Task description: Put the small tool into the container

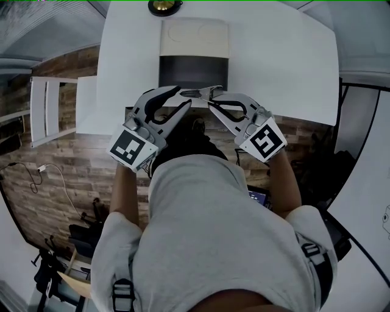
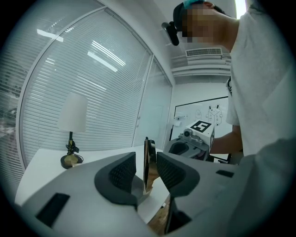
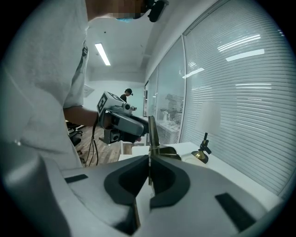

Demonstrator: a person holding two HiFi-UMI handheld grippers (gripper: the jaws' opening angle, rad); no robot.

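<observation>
A small thin metal tool hangs in the air between my two grippers, in front of the table edge. My right gripper is shut on it; in the right gripper view the tool sticks up out of the closed pads of that gripper. My left gripper is open. In the left gripper view the tool stands upright between its spread pads, with a gap on each side. The cream container with a dark opening sits on the white table just beyond the grippers.
A lamp with a brass base stands at the table's far edge, behind the container; it also shows as a white-shaded lamp. Slatted window blinds run behind the table. Wooden floor lies below the grippers.
</observation>
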